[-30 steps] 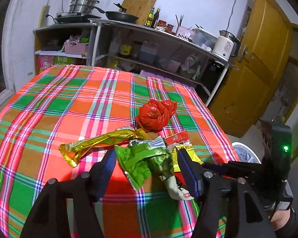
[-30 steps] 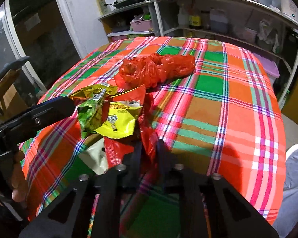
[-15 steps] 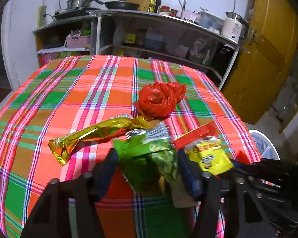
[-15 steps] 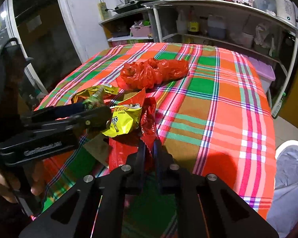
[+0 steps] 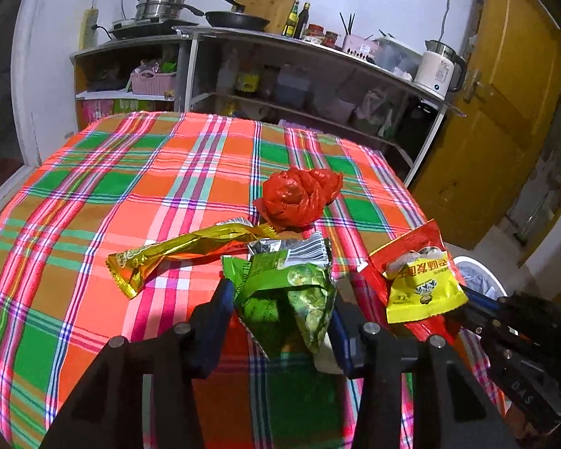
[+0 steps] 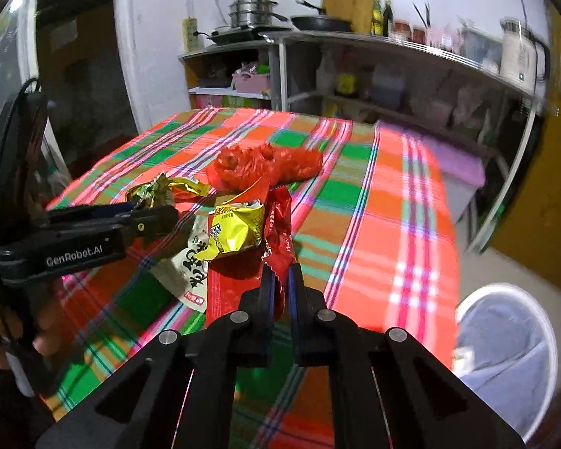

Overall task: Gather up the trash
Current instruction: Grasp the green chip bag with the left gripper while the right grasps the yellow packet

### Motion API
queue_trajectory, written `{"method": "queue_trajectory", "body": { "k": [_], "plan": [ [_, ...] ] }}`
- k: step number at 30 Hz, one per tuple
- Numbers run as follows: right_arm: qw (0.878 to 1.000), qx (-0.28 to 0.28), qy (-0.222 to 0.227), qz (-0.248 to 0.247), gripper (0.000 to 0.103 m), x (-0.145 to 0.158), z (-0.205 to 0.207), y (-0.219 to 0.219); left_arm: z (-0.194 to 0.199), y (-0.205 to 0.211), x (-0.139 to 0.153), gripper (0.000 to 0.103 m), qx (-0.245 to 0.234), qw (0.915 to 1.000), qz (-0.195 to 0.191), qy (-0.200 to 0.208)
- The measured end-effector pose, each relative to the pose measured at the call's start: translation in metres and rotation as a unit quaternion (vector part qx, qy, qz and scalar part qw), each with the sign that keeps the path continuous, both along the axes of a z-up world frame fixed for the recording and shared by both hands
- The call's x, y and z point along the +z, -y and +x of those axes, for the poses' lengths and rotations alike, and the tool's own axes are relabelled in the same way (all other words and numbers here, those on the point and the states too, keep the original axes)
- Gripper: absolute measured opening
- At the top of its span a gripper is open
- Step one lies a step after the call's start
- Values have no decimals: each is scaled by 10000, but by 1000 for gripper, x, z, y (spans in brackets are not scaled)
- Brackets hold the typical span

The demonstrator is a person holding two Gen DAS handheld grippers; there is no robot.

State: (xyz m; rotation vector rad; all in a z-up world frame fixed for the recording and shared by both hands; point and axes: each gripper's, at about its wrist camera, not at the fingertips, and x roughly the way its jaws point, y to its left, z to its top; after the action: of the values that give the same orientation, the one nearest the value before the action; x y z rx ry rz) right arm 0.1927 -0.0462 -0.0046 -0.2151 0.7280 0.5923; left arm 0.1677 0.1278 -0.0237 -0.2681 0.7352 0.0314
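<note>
The left hand-held gripper (image 5: 280, 310) is closed around a green snack wrapper (image 5: 286, 284), which is lifted off the surface (image 5: 93, 194) covered in plaid cloth; a whitish wrapper (image 6: 189, 273) hangs under it. The right hand-held gripper (image 6: 279, 286) is clamped on the edge of a red wrapper (image 6: 278, 224), and a yellow snack packet (image 6: 235, 230) appears to be carried along with it, though the contact is hard to make out in the blurred right wrist view. In the left wrist view the red wrapper (image 5: 407, 247) and yellow packet (image 5: 420, 284) are seen raised beside the green one, near the right edge of the surface. 1 gold wrapper (image 5: 179, 250) is left lying flat on the cloth, touching a crumpled red plastic bag (image 5: 299, 196) behind it. A white bin (image 6: 505, 355) with a pale liner is seen on the floor just beside the surface, below the right hand-held gripper.
</note>
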Motion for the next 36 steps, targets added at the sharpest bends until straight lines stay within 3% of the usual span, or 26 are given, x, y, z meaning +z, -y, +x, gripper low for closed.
{"method": "queue_trajectory", "body": {
  "k": [3,15,20,24,30,36],
  "plan": [
    [9990,-139,173,-380,6,-3,-3,0,-6,1,5,47,4,10000,-24,39],
    [9962,-222,645,-551,6,15,-30,10,-34,12,26,47,-122,9995,6,306],
    [9971,-224,499,-530,6,11,-34,15,-45,14,30,47,-138,9993,22,341],
    [9993,-115,129,-345,6,2,-37,23,-52,16,32,47,-148,9993,29,350],
    [9989,-58,-79,-456,7,-8,-41,30,-58,18,33,47,-168,9992,38,353],
    [9995,-198,-259,48,18,-2,-38,43,-64,19,35,47,-163,9992,40,370]
  ]
}}
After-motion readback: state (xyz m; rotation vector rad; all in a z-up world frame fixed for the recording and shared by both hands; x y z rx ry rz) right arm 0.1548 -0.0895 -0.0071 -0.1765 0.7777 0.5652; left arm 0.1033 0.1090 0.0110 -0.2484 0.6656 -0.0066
